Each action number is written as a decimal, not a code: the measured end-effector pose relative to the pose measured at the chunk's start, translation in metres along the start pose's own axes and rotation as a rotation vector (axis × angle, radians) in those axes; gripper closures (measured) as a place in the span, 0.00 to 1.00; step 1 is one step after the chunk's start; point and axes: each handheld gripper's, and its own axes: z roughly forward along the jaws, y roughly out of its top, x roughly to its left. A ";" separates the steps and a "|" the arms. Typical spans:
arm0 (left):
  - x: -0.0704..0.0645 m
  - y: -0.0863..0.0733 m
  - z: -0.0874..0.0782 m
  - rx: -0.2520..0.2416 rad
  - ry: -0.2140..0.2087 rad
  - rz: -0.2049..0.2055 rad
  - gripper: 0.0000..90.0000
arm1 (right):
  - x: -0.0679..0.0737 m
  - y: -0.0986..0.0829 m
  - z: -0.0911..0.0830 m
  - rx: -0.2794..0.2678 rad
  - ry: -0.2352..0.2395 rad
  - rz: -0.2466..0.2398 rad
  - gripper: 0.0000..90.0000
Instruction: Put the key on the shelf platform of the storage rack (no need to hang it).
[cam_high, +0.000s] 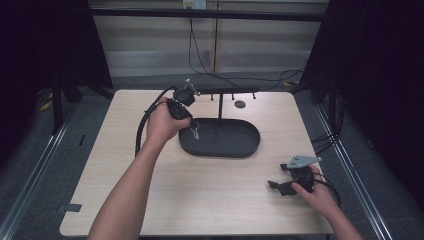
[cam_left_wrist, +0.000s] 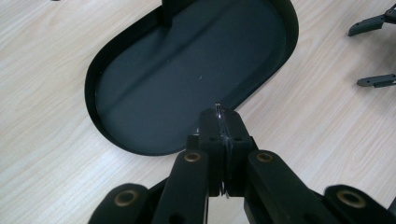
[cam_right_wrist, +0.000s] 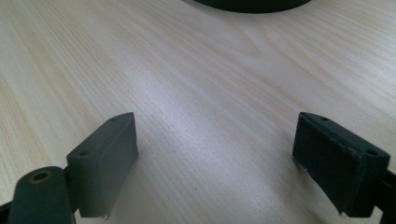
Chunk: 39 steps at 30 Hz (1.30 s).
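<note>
High view: left gripper (cam_high: 192, 127) held over the near-left rim of the black oval tray (cam_high: 235, 149), which sits mid-table on the light wooden table (cam_high: 200, 200). A small metal item, keys on a ring (cam_high: 194, 132), hangs from its tip; too small here to make out in detail. Behind the tray a thin black stand with a crossbar and pegs (cam_high: 220, 92); its base is hard to separate from the tray. Right gripper (cam_high: 278, 186) low at the table's near-right corner, well apart from the tray, jaws pointing left. Both forearms cut off by the bottom edge.

Left gripper view: left gripper (cam_left_wrist: 219, 126) jaws pressed together on a thin wire ring (cam_left_wrist: 218, 108); only its edge pokes out above and below the pads, the rest hidden between them. Tray (cam_left_wrist: 100, 74) below, its far end cut off at the top edge.

Right gripper view: right gripper (cam_right_wrist: 215, 154) jaws spread wide, nothing between them, bare table (cam_right_wrist: 187, 70) beneath. A sliver of the tray (cam_right_wrist: 252, 4) at the top edge.
</note>
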 end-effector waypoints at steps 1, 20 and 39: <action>-0.001 0.000 0.001 -0.007 0.005 0.000 0.99 | 0.000 0.000 0.000 -0.001 0.000 0.000 0.15; -0.004 0.006 0.025 -0.005 0.008 0.001 0.99 | 0.000 0.000 0.000 0.000 0.000 0.000 0.15; -0.005 0.011 0.060 0.061 0.033 0.026 0.98 | 0.000 0.000 0.000 0.000 0.004 -0.005 0.15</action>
